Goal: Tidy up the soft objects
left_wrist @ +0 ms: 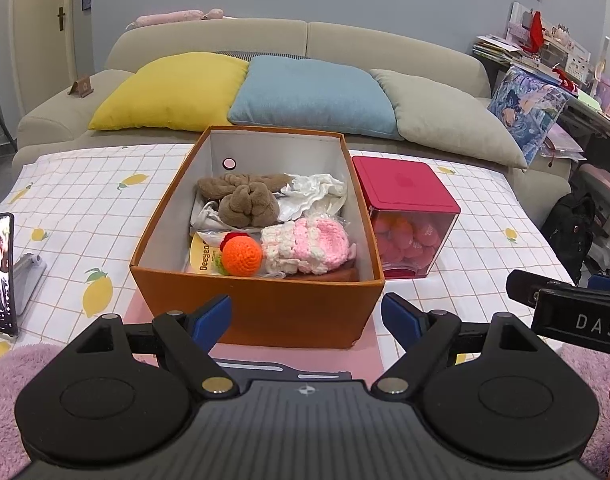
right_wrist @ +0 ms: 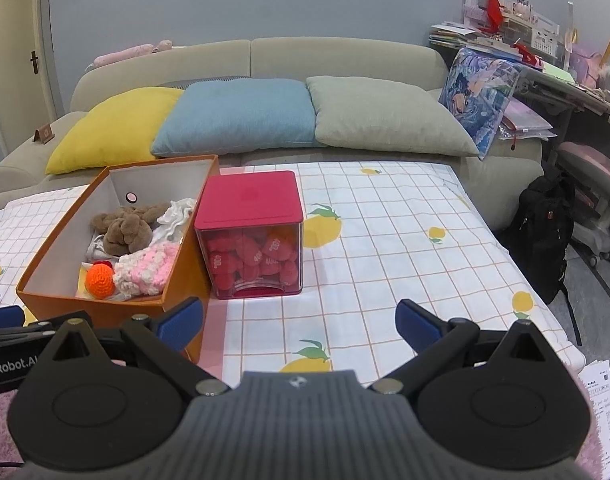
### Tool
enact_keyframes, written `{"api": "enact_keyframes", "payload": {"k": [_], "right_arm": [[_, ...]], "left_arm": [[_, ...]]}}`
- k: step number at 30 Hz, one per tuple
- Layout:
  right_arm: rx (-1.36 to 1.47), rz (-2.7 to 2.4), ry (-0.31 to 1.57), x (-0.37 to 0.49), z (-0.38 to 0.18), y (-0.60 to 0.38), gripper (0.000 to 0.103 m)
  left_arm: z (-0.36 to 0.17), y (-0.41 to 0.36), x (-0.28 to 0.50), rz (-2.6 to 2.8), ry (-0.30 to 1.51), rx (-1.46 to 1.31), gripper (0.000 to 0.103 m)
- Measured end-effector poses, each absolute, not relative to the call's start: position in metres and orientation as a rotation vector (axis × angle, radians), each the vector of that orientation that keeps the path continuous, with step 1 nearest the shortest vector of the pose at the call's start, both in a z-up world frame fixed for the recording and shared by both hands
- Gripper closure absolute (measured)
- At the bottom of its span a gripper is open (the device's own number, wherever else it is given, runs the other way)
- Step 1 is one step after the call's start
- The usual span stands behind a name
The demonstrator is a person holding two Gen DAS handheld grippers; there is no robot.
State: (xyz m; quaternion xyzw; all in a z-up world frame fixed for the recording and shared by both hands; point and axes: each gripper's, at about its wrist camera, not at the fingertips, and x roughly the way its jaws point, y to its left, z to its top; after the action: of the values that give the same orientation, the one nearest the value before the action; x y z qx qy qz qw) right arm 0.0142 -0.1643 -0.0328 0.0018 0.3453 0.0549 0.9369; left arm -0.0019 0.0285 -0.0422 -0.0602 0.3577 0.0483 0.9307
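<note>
My left gripper [left_wrist: 306, 314] had its jaws spread wide with nothing between them, hanging just short of the near wall of the orange box [left_wrist: 261, 312]. My right gripper [right_wrist: 300, 326] was likewise wide open and empty, sitting to the right of the box's near corner, above bare tablecloth [right_wrist: 405, 248].

I took the box as my landmark. It stood open on the table, and the soft things lay inside it. A brown plush toy [left_wrist: 245, 200] lay toward the far half of the box, with white cloth [left_wrist: 317, 190] bunched just to its right against the right wall. Nearer me, a pink and white knitted piece [left_wrist: 305, 246] lay along the right side, and an orange crocheted ball [left_wrist: 241, 257] sat touching its left edge, close to the near wall. A yellow packet [left_wrist: 203, 256] showed under the ball.

Just beside the box's right wall stood a clear cube with a red lid [right_wrist: 249, 200], full of red plush strawberries [right_wrist: 253, 258]. To the left of the box a phone [left_wrist: 0, 274] stood propped on a stand. Beyond the box ran a sofa [right_wrist: 345, 56] carrying a yellow cushion [left_wrist: 173, 90], a blue cushion [left_wrist: 313, 94] and a grey cushion [left_wrist: 449, 120].
</note>
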Motion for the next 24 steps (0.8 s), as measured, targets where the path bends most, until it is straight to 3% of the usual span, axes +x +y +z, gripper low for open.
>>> {"api": "enact_keyframes", "payload": {"k": [24], "right_arm": [[0.015, 0.104, 0.694, 0.0151, -0.0306, -0.1683, 0.003]], "left_arm": [[-0.0409, 0.0314, 0.0014, 0.091, 0.723, -0.090, 0.004]]}}
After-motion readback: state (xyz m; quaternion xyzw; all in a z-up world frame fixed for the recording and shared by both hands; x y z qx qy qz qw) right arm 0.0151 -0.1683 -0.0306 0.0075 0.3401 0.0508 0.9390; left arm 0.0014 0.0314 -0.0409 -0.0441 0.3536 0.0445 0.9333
